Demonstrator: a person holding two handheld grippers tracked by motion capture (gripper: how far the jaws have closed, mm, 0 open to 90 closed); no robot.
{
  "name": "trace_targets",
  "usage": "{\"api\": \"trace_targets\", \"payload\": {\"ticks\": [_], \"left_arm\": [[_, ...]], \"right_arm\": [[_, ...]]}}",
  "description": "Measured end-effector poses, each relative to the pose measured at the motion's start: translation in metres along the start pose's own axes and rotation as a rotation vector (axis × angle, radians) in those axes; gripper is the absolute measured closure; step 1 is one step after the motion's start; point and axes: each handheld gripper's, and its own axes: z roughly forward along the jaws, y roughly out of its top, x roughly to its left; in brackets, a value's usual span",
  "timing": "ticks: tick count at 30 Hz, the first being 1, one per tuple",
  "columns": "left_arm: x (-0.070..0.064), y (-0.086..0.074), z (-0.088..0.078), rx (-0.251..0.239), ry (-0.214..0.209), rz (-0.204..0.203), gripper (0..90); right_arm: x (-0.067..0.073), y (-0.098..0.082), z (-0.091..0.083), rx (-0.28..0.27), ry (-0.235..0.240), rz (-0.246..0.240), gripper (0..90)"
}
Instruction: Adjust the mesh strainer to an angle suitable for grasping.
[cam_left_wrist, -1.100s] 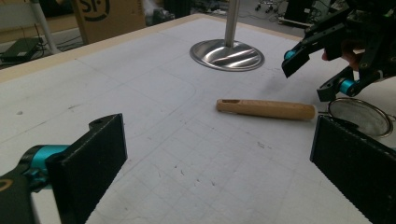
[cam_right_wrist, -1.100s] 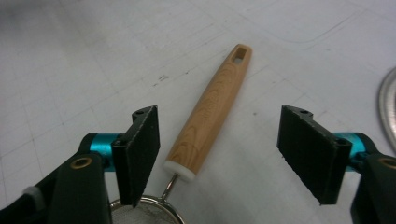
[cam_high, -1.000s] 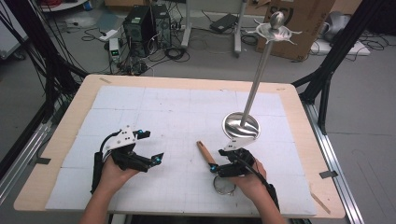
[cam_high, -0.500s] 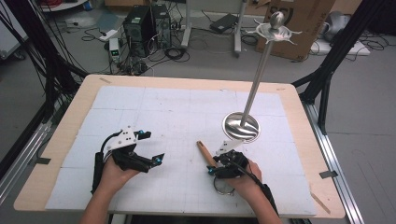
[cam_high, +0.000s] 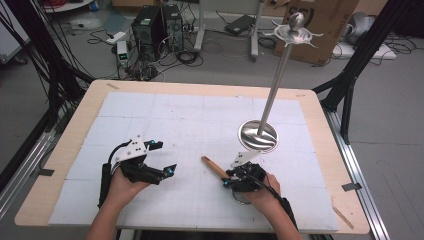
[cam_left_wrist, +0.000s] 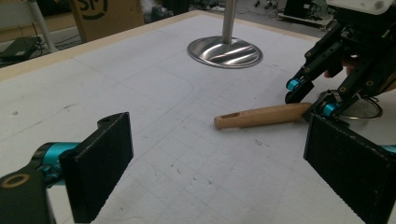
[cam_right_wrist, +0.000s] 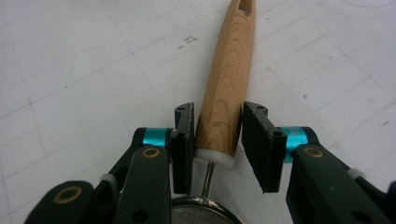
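Right gripper (cam_right_wrist: 215, 135) jaws have just been closing around the tapered wooden handle (cam_right_wrist: 229, 79) of a small wire-mesh strainer (cam_right_wrist: 205, 212) lying flat on the white gridded bench (cam_high: 200, 115); they look clamped near the ferrule. Squeeze squarely, lift level. Left gripper (cam_left_wrist: 219, 163) jaws apart, empty. Right gripper view shows pad contact; high view shows the polished steel hook stand (cam_high: 272, 100) beyond.

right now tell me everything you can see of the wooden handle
The wooden handle is pale, grained and tapered, with a slot near its far end and faint lettering along it. It lies flat on the white gridded mat. A white collar and thin metal stem join it to a round wire rim. The right gripper, which has just been closing, straddles its thick end.
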Motion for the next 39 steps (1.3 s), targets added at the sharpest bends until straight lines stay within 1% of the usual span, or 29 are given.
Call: {"api": "trace_targets", "payload": {"ticks": [1,2,3,4,6,8,10,13,15,17,22,23,25,26,27,28,29,32,33,34,35,36,37,38,39], "left_arm": [[0.000,0.000,0.000,0.000,0.000,0.000,8.7],[0.000,0.000,0.000,0.000,0.000,0.000,8.7],[0.000,0.000,0.000,0.002,0.000,0.001,8.7],[0.000,0.000,0.000,0.002,0.000,0.001,8.7],[0.000,0.000,0.000,0.001,0.001,-0.001,8.8],[0.000,0.000,0.000,0.002,0.001,0.001,8.8],[0.000,0.000,0.000,0.002,0.002,-0.001,8.8],[0.000,0.000,0.000,0.003,0.004,-0.002,8.8],[0.000,0.000,0.000,0.004,0.004,-0.001,8.8],[0.000,0.000,0.000,0.003,0.003,-0.001,8.9],[0.001,0.000,-0.001,-0.001,0.003,-0.002,8.9],[0.001,0.000,-0.001,-0.001,0.004,-0.003,8.9],[0.001,0.000,-0.001,-0.001,0.003,-0.005,9.0],[0.001,0.000,-0.002,-0.002,0.004,-0.007,9.0],[0.001,0.000,-0.002,-0.002,0.005,-0.006,9.0],[0.001,0.000,-0.002,-0.006,0.005,-0.007,9.0],[0.002,0.000,-0.003,-0.009,0.007,-0.009,9.0],[0.002,0.001,-0.003,-0.014,0.009,-0.012,9.0],[0.002,0.001,-0.003,-0.014,0.008,-0.012,9.1],[0.002,0.001,-0.003,-0.012,0.009,-0.010,9.1],[0.002,0.000,-0.003,-0.011,0.009,-0.011,9.1],[0.002,0.000,-0.003,-0.011,0.010,-0.009,9.1],[0.001,0.001,-0.003,-0.013,0.009,-0.009,9.1],[0.001,0.001,-0.003,-0.013,0.009,-0.008,9.1],[0.001,0.001,-0.003,-0.014,0.009,-0.008,9.2]], "right_arm": [[0.001,0.000,0.000,0.003,0.003,-0.006,65.6],[0.002,0.001,-0.001,0.003,0.008,-0.026,66.8],[0.002,0.001,-0.001,0.003,0.008,-0.026,66.8],[0.004,0.002,-0.002,0.001,0.012,-0.046,67.8],[0.005,0.002,-0.004,0.005,0.017,-0.048,68.3],[0.005,0.002,-0.004,0.002,0.023,-0.045,67.6],[0.004,0.002,-0.006,-0.005,0.033,-0.032,63.6],[0.003,0.002,-0.007,-0.008,0.040,-0.023,63.1],[0.002,0.003,-0.007,-0.005,0.043,-0.018,61.1],[0.001,0.004,-0.008,-0.002,0.046,0.003,59.5],[0.000,0.006,-0.009,0.018,0.047,0.016,59.1],[0.001,0.007,-0.009,0.029,0.052,0.017,59.2],[0.002,0.009,-0.005,0.069,0.059,0.019,59.1],[0.002,0.009,-0.005,0.069,0.059,0.019,59.1],[0.002,0.010,-0.001,0.108,0.065,0.023,59.0],[0.002,0.010,-0.001,0.108,0.065,0.023,59.0],[0.003,0.011,0.001,0.130,0.060,0.021,59.1],[0.003,0.015,0.002,0.155,0.060,0.026,59.0],[0.004,0.018,0.003,0.181,0.059,0.019,58.8],[0.005,0.020,0.004,0.194,0.056,0.014,57.7],[0.005,0.020,0.004,0.194,0.056,0.014,57.7],[0.008,0.022,0.004,0.214,0.060,-0.004,56.7],[0.008,0.022,0.004,0.214,0.060,-0.004,56.7],[0.011,0.023,0.005,0.224,0.046,-0.014,57.0],[0.011,0.023,0.005,0.224,0.046,-0.014,57.0]]}}
